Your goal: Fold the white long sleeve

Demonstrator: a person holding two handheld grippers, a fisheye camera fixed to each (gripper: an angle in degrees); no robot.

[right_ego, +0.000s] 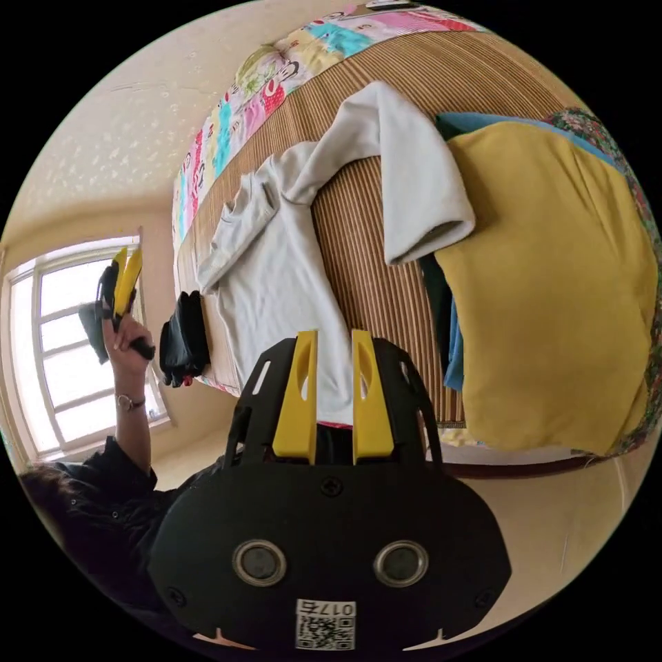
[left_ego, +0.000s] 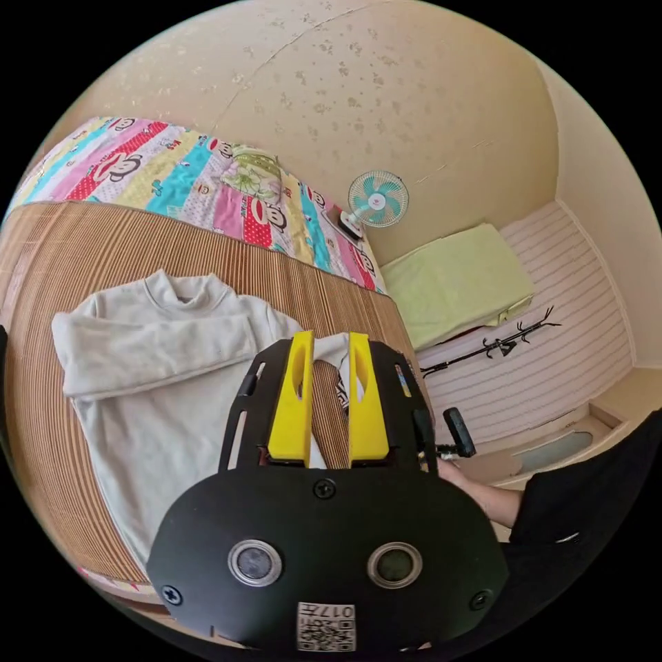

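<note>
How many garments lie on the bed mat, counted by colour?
White: 1, the long sleeve
Yellow: 1, the yellow garment
Blue: 1, the blue garment under the yellow one
Total: 3

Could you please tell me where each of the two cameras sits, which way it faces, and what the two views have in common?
Left gripper view: rides on the left gripper, held above the striped mat, facing the white long sleeve and the wall; a forearm shows.
Right gripper view: rides on the right gripper off the bed's edge, facing along the shirt toward a yellow garment; the person's raised hand holds the other gripper.
Shared: shirt, mat, patterned quilt.
</note>
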